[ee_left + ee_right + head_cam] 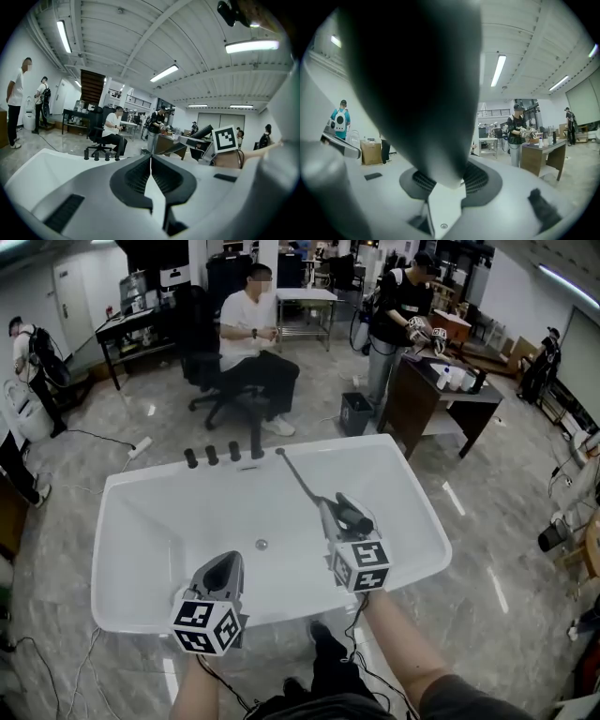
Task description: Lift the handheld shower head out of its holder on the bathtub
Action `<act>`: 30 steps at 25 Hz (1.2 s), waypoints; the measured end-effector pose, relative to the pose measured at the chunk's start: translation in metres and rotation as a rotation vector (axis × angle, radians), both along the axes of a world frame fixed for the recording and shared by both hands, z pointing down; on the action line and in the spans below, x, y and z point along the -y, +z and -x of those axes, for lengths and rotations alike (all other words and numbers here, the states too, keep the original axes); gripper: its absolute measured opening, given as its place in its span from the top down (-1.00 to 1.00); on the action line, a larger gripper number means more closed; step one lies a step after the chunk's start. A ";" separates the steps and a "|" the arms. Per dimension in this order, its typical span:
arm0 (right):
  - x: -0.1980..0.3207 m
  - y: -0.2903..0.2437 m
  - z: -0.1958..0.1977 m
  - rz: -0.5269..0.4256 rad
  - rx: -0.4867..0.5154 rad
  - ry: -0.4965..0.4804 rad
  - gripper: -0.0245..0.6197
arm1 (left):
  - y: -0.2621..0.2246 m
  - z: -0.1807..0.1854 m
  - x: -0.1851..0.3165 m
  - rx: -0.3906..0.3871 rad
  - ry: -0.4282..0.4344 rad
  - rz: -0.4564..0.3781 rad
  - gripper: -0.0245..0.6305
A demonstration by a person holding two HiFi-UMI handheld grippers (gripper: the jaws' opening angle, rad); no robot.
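Bright, even light comes from long ceiling tubes [164,73] high above the fingers [136,176], and shadows are faint. The glossy floor [506,521] beyond them carries pale streaks of glare. All three views bow hard toward dark corners. In the right gripper view the dark shower head [417,84] between the fingers is a blurred, unfocused mass.

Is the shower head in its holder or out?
Out. The right claw holds the shower head above the bathtub, with its hose trailing back to the rim.
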State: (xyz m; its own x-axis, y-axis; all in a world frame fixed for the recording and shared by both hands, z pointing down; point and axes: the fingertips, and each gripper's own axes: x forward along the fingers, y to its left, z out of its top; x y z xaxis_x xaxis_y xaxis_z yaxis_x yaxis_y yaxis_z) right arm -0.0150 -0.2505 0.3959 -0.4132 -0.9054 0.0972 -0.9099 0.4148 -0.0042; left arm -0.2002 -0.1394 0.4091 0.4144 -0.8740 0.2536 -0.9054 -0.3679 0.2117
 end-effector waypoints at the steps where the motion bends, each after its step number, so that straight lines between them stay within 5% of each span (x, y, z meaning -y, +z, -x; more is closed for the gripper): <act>1: -0.012 -0.001 -0.002 0.001 0.007 0.006 0.50 | -0.001 -0.001 -0.008 -0.004 0.010 0.000 0.87; 17: -0.138 -0.019 -0.030 0.008 -0.020 -0.027 0.50 | 0.011 -0.061 -0.089 -0.057 0.083 0.078 0.87; 30: -0.237 -0.021 -0.108 0.002 -0.004 -0.072 0.50 | -0.005 -0.142 -0.171 -0.049 0.031 0.063 0.87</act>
State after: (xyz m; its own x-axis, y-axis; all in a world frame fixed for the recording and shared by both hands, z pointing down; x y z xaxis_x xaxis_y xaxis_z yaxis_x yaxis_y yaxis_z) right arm 0.0934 -0.0132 0.3746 -0.4768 -0.8732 0.1011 -0.8777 0.4792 -0.0014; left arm -0.0584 0.0315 0.4045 0.4543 -0.8435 0.2866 -0.8819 -0.3802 0.2789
